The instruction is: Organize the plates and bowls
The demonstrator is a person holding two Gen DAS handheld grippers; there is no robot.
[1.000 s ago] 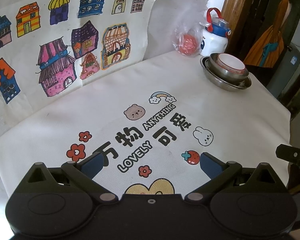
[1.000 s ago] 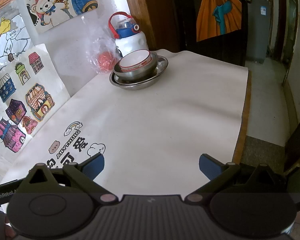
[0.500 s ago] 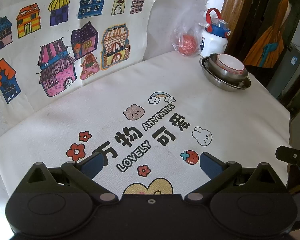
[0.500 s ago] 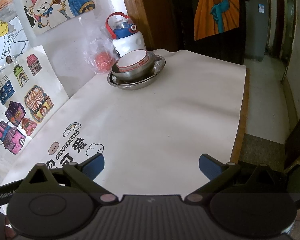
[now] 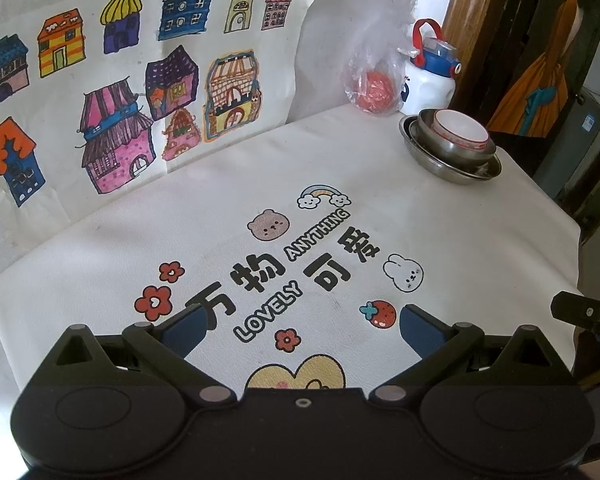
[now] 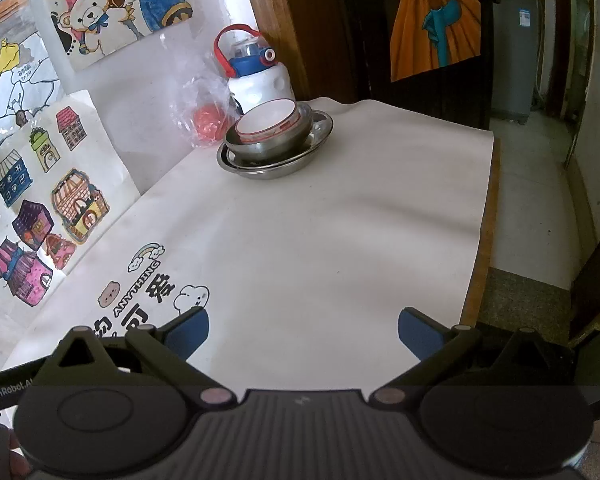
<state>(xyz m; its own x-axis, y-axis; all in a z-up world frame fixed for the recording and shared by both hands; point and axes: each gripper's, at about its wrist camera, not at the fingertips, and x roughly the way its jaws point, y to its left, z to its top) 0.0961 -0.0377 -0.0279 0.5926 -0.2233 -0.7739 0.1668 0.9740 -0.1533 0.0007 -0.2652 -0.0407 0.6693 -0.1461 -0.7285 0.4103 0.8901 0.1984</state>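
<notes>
A white bowl with a red rim (image 5: pixel 462 132) (image 6: pixel 266 120) sits nested in a steel bowl (image 5: pixel 452 149) (image 6: pixel 268 145), which sits in a wide steel plate (image 5: pixel 456 170) (image 6: pixel 278 162) at the far right corner of the table. My left gripper (image 5: pixel 302 326) is open and empty, low over the printed cloth near the front edge. My right gripper (image 6: pixel 303 330) is open and empty, low over the plain cloth, well short of the stack. A part of the right gripper (image 5: pixel 584 314) shows at the right edge of the left wrist view.
A white water bottle with blue lid and red handle (image 5: pixel 430 76) (image 6: pixel 258 76) and a clear bag with a red ball (image 5: pixel 374 88) (image 6: pixel 206 122) stand behind the stack. Children's drawings (image 5: pixel 140 92) lean on the wall. The table's right edge (image 6: pixel 486 216) drops to the floor.
Both views have shifted only slightly; the stack sits a little further left in the right wrist view. Both grippers stay open and empty.
</notes>
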